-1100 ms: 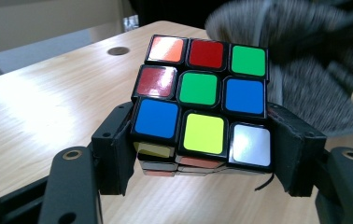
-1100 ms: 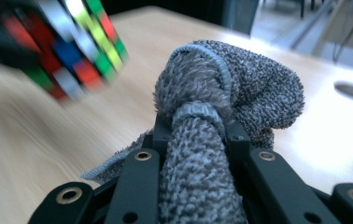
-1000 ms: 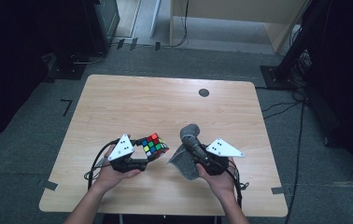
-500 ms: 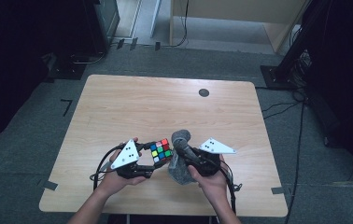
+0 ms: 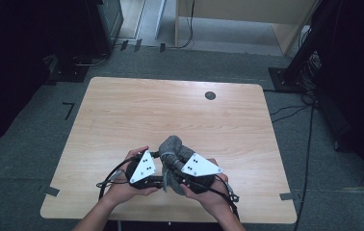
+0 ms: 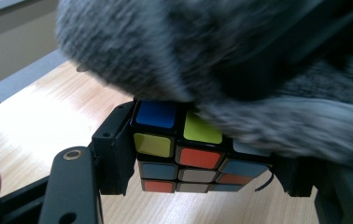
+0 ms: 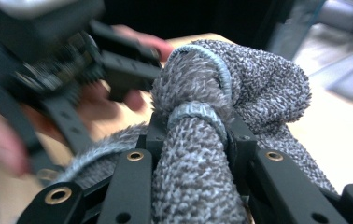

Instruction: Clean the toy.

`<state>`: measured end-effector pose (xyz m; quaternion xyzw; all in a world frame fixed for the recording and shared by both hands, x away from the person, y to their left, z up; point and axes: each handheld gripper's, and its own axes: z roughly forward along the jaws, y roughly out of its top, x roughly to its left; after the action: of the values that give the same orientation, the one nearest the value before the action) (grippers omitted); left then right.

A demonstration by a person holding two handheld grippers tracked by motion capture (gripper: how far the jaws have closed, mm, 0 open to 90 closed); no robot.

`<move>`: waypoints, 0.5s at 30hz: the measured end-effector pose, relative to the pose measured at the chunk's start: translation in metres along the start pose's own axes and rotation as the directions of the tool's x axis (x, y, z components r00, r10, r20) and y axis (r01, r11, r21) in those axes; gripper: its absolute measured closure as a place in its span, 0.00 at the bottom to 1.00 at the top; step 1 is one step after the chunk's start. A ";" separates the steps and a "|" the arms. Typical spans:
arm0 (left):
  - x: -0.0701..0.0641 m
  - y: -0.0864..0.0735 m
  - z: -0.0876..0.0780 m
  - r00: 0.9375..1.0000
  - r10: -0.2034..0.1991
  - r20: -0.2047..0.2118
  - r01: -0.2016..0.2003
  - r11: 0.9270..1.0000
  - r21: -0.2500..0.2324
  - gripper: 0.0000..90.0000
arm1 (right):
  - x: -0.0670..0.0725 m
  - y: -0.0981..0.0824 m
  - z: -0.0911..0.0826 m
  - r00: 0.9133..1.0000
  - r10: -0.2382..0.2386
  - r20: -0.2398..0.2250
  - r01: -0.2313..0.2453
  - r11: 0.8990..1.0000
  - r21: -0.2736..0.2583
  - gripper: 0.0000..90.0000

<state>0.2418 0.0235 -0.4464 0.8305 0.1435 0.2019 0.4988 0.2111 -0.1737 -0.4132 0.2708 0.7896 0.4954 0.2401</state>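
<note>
Low in the centre of the high frame, above the bench (image 5: 122,115), the left tongs (image 6: 202,154) pinch the puzzle cube (image 6: 184,154) while the right tongs (image 7: 195,140), jaws just easing apart, clasp the grey cloth (image 7: 198,186) pressed onto it. Hard wiping could twist the cube free.

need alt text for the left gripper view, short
A colourful puzzle cube is clamped between the two black jaws of the left hand-held gripper, just above a light wooden table. A fuzzy grey cloth, partly blurred, presses down over the cube's top and spreads across the upper frame.
</note>
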 end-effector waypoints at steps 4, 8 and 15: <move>-0.002 -0.001 0.003 0.999 0.029 -0.016 -0.028 0.999 0.035 0.38 | -0.016 -0.006 0.002 0.993 0.114 0.028 -0.115 0.993 0.004 0.77; -0.002 -0.002 0.004 1.000 0.028 -0.009 -0.028 0.999 0.037 0.38 | -0.007 -0.007 0.006 0.996 0.073 -0.056 -0.072 0.997 0.008 0.76; 0.005 -0.005 -0.002 1.000 -0.006 -0.011 0.006 1.000 0.019 0.38 | -0.025 -0.014 0.003 0.988 0.152 0.024 -0.151 0.988 -0.026 0.76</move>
<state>0.2451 0.0294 -0.4490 0.8337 0.1505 0.2036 0.4908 0.2290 -0.1933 -0.4244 0.3335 0.7576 0.5182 0.2153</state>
